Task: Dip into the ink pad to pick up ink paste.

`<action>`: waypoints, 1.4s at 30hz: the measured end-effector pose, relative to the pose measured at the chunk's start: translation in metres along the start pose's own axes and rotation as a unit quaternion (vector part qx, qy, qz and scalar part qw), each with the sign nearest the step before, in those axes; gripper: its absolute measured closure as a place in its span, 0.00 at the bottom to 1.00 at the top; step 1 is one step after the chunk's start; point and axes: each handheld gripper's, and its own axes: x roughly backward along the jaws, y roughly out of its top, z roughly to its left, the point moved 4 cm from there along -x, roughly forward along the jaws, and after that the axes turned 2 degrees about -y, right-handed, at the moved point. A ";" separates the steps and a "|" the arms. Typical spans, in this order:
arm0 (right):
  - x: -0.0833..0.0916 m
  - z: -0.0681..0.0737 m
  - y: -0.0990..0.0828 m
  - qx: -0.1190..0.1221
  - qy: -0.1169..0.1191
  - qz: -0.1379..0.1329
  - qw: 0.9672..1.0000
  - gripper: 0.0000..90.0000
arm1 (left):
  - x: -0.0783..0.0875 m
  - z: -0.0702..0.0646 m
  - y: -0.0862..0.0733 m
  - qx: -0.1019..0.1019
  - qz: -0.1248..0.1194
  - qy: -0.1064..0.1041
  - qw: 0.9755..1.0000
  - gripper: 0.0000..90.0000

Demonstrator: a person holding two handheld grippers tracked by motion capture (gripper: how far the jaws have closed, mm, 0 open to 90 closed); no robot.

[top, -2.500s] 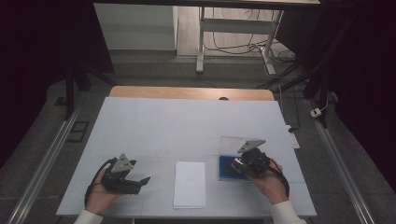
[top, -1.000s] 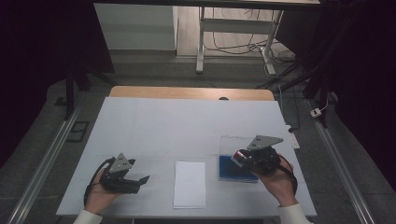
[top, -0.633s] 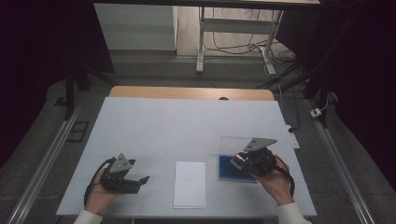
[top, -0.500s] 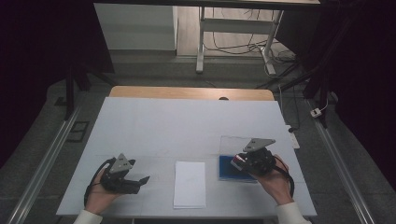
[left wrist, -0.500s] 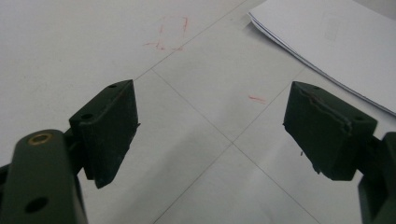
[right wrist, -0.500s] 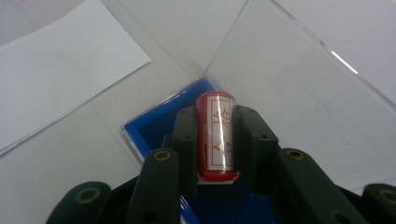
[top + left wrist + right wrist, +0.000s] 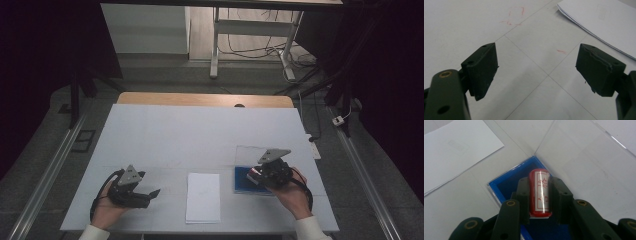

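Currently right tool [image 7: 539, 202] clamps red stamp cylinder [image 7: 539, 192] over blue tray [image 7: 504, 185]; left tool [image 7: 536, 70] rests wide apart on counter [image 7: 200, 135], holding nothing.

Paper [image 7: 203, 197] left of box [image 7: 243, 179] (near) — apart.

A lab-like recording room is suggested: a white table [image 7: 200, 135] is ringed by dark curtains [image 7: 45, 55], floor rails [image 7: 47, 175] and loose cables [image 7: 250, 47].

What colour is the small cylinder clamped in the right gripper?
Red ends, white label with red characters: the small cylinder, best in the right gripper view.
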 end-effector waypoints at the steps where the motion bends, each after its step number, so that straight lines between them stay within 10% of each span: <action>1: 0.000 0.000 0.000 -0.001 0.001 -0.001 1.000 0.78 | 0.000 0.000 0.000 0.000 0.000 0.000 1.000 0.20; 42: -0.015 0.002 -0.002 0.005 -0.012 0.051 0.999 0.79 | -0.002 -0.001 -0.001 -0.006 0.008 -0.003 1.000 0.20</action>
